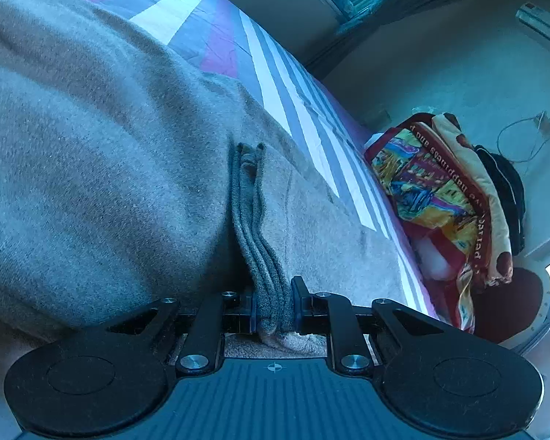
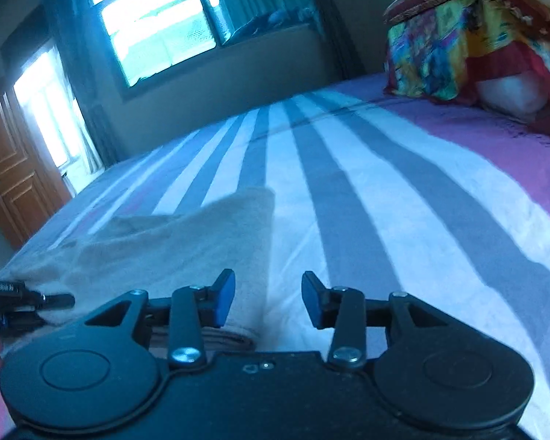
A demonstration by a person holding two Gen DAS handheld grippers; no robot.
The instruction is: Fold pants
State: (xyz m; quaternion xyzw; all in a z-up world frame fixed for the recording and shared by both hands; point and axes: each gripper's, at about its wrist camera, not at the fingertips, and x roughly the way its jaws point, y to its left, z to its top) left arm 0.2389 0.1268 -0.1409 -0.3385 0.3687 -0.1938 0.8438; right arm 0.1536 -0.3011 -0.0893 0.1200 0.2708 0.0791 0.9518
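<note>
So the left gripper (image 1: 274, 306) is pinching shut on a bunched ribbed edge, probably a cuff or waistband, of the soft beige fleece pants (image 1: 91, 168), and that gathered edge is running straight away from the jaws up the middle of the left wrist frame, with the rest of the fabric ballooning over the left half. In the right wrist view the pants (image 2: 157, 245) are lying at lower left, stretching from the frame's left edge toward the centre, so their long axis is running roughly left to right there. The right gripper (image 2: 268, 302) is sitting with its jaws partly apart and nothing between them; the nearest corner of the cloth is just under and left of its left finger, while the bare sheet is straight ahead. My guess is the right one needs to swing left to catch a second corner before any fold happens, since the left is already on the cloth. Everything's on a bed with a white, grey and purple striped sheet (image 2: 348, 190), a stack of colourful folded blankets (image 2: 458, 36) at upper right, a bright window (image 2: 157, 18) at upper left and a wooden door (image 2: 14, 183) at the far left.
</note>
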